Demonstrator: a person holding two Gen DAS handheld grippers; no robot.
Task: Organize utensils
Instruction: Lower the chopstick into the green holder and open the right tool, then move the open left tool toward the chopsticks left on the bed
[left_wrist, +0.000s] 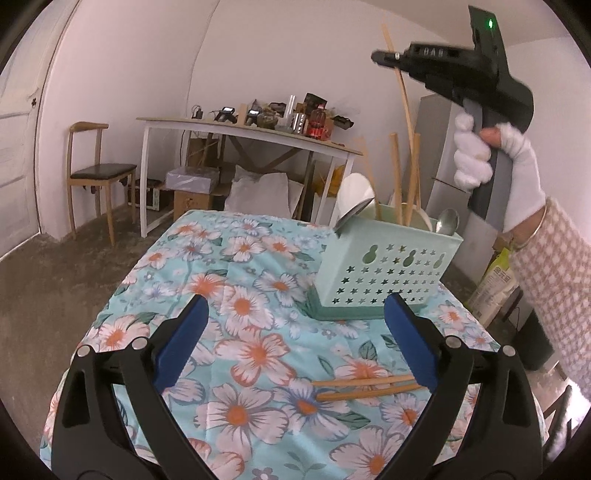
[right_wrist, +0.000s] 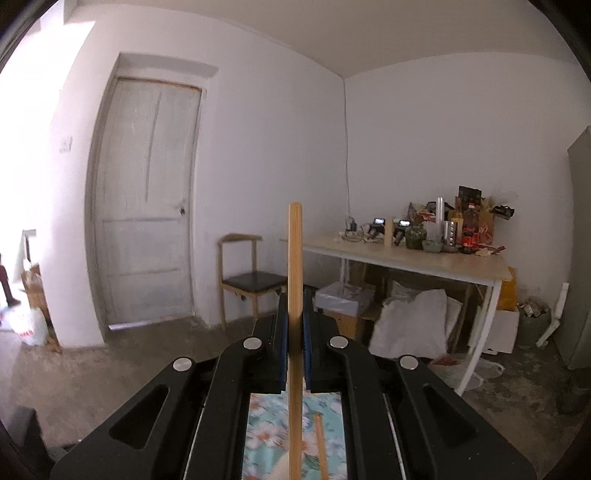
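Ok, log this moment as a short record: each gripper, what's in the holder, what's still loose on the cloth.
left gripper: open, empty, low over the floral tablecloth
right gripper: shut on one wooden chopstick, held up in the air
utensil holder: mint green, star cutouts, standing on the cloth
in holder: chopsticks, metal spoon, white spoon
loose on cloth: chopstick pair near the left gripper's right finger

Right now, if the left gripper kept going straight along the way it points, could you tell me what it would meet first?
Probably the floral tablecloth, bare between the open left gripper fingers. The mint utensil holder sits right of that line, and the chopsticks lie nearer, by the right finger; depth is unclear.
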